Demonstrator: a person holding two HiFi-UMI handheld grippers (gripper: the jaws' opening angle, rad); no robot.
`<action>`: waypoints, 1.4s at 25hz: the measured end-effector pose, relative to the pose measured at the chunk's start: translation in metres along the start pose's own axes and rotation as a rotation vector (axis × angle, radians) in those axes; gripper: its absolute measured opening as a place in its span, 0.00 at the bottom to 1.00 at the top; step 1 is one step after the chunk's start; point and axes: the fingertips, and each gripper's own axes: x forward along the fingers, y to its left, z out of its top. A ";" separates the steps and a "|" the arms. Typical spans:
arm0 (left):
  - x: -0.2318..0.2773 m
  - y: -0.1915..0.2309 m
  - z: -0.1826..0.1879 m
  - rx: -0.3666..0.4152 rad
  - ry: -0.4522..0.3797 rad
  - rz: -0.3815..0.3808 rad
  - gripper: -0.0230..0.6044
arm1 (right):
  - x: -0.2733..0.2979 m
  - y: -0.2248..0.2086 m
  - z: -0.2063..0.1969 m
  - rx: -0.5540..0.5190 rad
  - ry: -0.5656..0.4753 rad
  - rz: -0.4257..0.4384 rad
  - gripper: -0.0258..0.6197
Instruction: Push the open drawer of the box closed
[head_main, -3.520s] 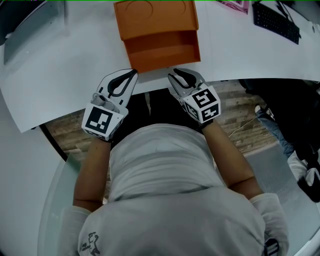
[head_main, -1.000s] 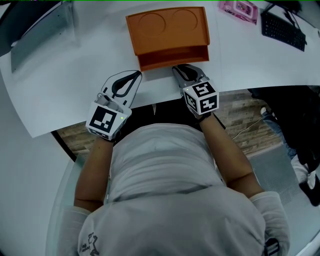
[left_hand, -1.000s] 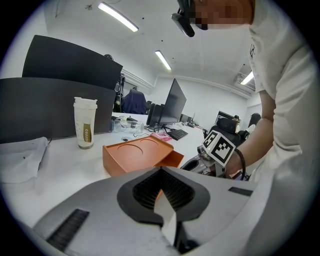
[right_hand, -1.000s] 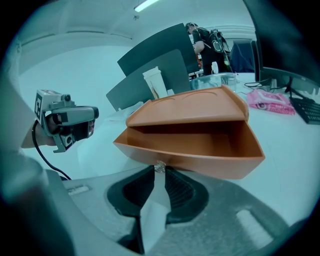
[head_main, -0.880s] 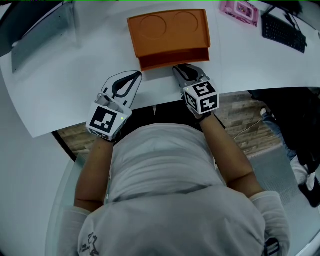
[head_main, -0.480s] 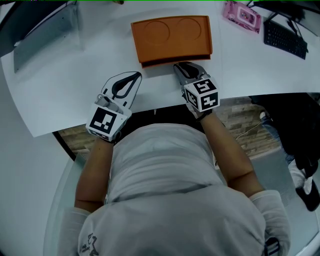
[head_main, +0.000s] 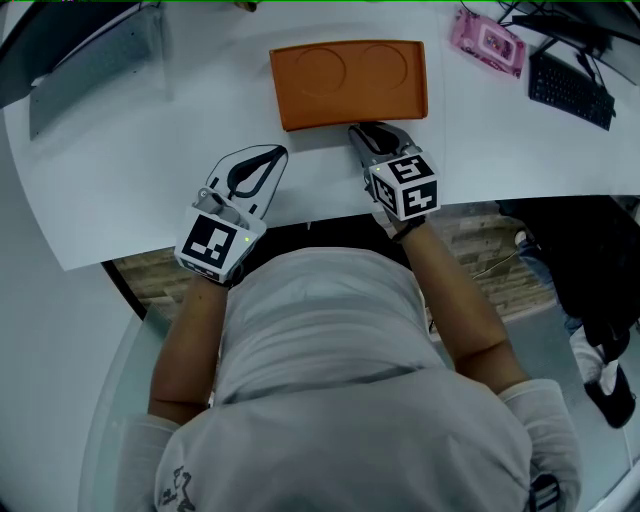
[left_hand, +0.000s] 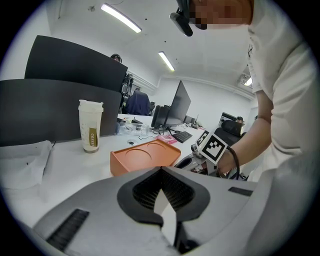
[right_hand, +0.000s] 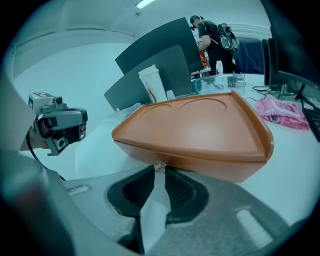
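Note:
The orange box (head_main: 348, 82) lies on the white table (head_main: 500, 140), two round dents in its lid, its drawer flush in the near face (right_hand: 200, 167). My right gripper (head_main: 365, 130) is shut, and its tips (right_hand: 159, 169) touch that face at a small clear knob. Its marker cube (left_hand: 214, 146) shows in the left gripper view beside the box (left_hand: 145, 159). My left gripper (head_main: 278, 152) rests on the table to the box's left, clear of it, jaws shut (left_hand: 161, 170) with nothing between them. It also shows in the right gripper view as the left gripper (right_hand: 60, 125).
A paper coffee cup (left_hand: 90, 126) stands behind the box by dark dividers (left_hand: 60, 105). A pink pack (head_main: 487, 40) and a black keyboard (head_main: 570, 88) lie at the far right. A grey panel (head_main: 90, 60) sits far left. The table's curved front edge (head_main: 300, 205) runs under both grippers.
The right gripper has moved forward against the drawer, which has slid into the box until none of it sticks out. The left gripper has stayed in place.

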 end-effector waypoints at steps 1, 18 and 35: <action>0.000 0.000 0.000 0.000 0.000 0.001 0.04 | 0.000 0.000 0.001 0.000 0.001 0.001 0.15; -0.008 -0.009 -0.001 0.013 -0.011 0.014 0.04 | -0.013 -0.001 0.006 0.010 -0.024 -0.011 0.18; -0.047 -0.083 0.082 0.116 -0.202 0.068 0.04 | -0.157 0.044 0.064 -0.220 -0.294 0.052 0.18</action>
